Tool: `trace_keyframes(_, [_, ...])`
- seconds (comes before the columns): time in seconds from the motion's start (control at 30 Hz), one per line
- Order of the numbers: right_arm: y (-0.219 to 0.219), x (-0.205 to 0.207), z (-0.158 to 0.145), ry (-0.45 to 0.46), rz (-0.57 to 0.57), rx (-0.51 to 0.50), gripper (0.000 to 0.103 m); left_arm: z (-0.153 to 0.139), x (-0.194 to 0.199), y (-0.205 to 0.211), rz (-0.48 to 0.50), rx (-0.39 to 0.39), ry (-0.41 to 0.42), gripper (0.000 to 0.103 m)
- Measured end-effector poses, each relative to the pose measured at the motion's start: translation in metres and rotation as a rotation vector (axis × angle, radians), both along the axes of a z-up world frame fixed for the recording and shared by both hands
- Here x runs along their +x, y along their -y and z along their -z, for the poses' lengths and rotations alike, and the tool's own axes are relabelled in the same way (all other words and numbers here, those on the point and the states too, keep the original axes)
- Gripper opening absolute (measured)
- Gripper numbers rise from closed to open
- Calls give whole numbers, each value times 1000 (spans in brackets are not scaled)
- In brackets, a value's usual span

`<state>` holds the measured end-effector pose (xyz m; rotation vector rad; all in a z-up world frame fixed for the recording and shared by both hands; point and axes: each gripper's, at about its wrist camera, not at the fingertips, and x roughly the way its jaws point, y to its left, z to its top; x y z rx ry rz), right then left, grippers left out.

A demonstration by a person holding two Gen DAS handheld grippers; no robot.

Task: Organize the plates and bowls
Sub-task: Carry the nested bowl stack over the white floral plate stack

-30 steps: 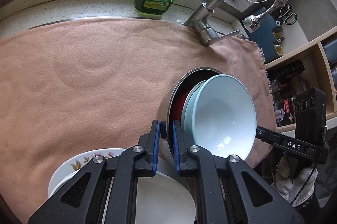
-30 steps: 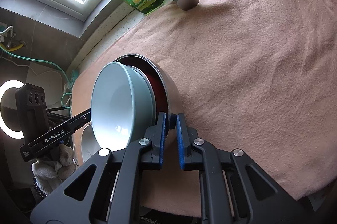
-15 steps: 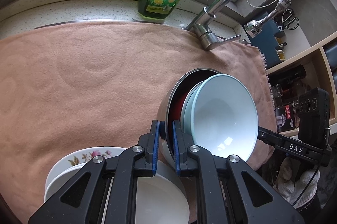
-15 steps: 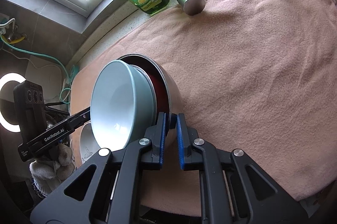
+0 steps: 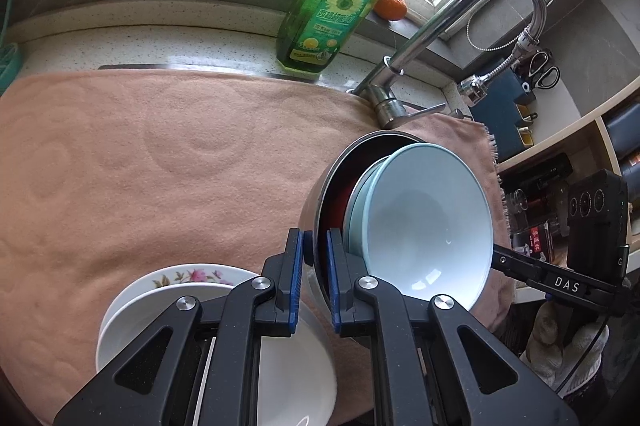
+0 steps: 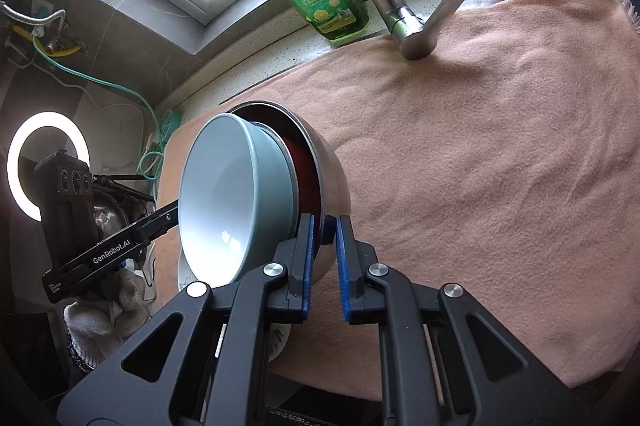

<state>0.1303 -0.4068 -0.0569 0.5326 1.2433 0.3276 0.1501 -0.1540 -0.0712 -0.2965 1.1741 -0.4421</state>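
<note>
- Currently, a peach-coloured cloth (image 5: 168, 162) covers the worktop in front of the tap (image 5: 404, 74); every place below is given relative to that cloth.
- Above the cloth's near edge, a steel bowl (image 6: 332, 170) with a red interior is tilted on its side and clear of the cloth, with two pale blue bowls (image 5: 424, 226) nested inside it.
- Both grippers clamp the steel bowl's rim from opposite sides: the left hand-held gripper (image 5: 314, 258) is closed on the rim, and the right hand-held gripper (image 6: 323, 246) is closed on it likewise.
- Below the nested set, at the cloth's near edge, sits a stack of white plates (image 5: 192, 310), one with a floral rim.
- Step in hand, as judged: carrying the nested bowls as one unit toward a resting place.
- Next move calls for: levelling the steel bowl so the blue bowls do not slide out, keeping both grips firm, then lowering it onto a bare part of the cloth or onto the plates before either gripper releases.
</note>
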Motion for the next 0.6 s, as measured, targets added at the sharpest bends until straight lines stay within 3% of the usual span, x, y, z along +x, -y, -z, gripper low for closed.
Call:
trace_keyframes(0.27, [-32, -2, -16, 27, -81, 13, 11, -16, -21, -32, -78, 12, 32, 9])
trace_keyframes(0.6, [-84, -20, -13, 17, -94, 40, 11, -23, -42, -81, -88, 27, 46, 9])
